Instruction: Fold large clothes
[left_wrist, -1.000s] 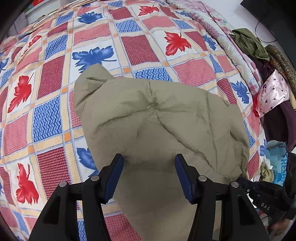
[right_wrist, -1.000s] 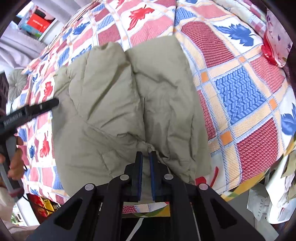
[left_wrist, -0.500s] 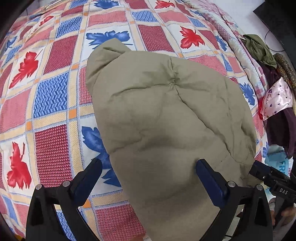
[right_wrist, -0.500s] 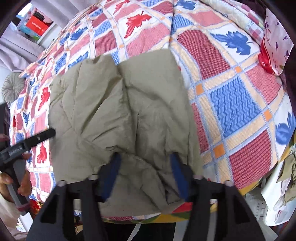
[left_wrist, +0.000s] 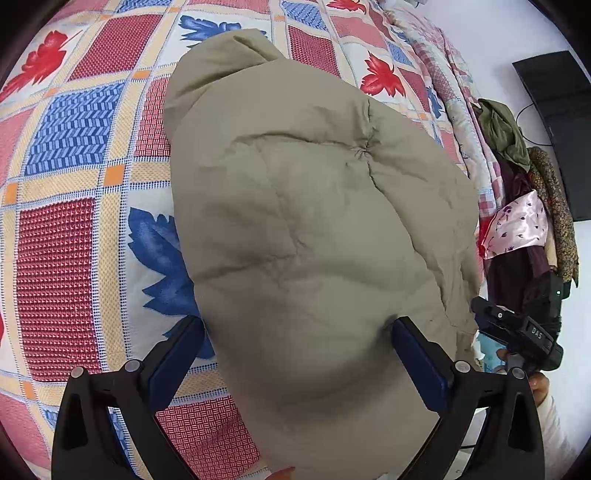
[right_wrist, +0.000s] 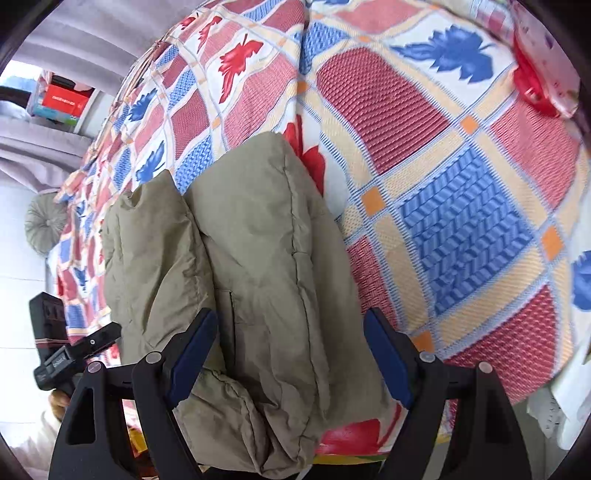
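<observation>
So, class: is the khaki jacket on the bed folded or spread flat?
Folded. The jacket lies on the bedspread as a compact, puffy bundle with doubled layers and a crease between two halves.

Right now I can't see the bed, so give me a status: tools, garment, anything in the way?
Left tool open. Right tool opening, gripping nothing. Khaki padded jacket folded on the quilt. Nothing in the way.
</observation>
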